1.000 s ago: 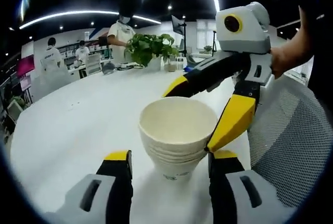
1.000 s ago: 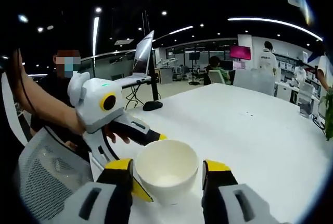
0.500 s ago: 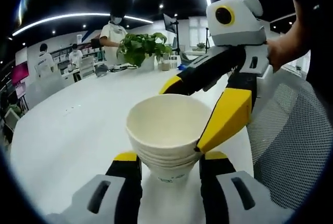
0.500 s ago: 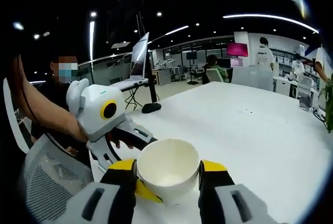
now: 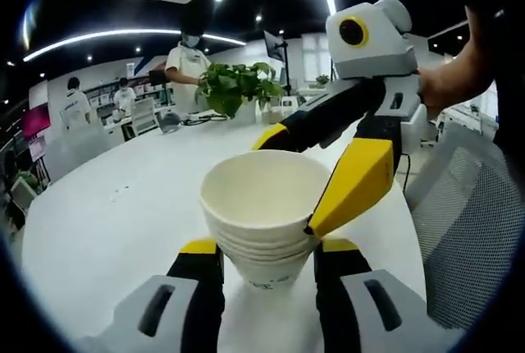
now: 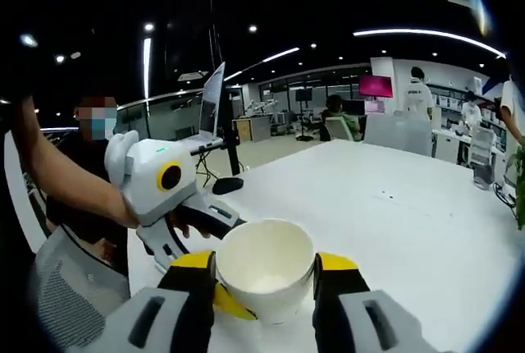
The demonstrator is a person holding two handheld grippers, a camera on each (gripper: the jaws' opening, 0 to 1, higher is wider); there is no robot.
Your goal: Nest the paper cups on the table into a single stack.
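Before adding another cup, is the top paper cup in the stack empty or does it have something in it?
Empty. The top paper cup stands upright, and its plain white inside shows down to the bottom in the right gripper view.

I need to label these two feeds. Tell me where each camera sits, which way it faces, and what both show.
Left gripper view: rides the left claw, facing across the table toward a plant; its jaws flank the cup stack; the right claw comes in from the right, held by a hand.
Right gripper view: rides the right claw, facing a laptop and desks; its jaws flank the stack; the left claw and a forearm show at left.
Shared: the stack, the table, both claws.
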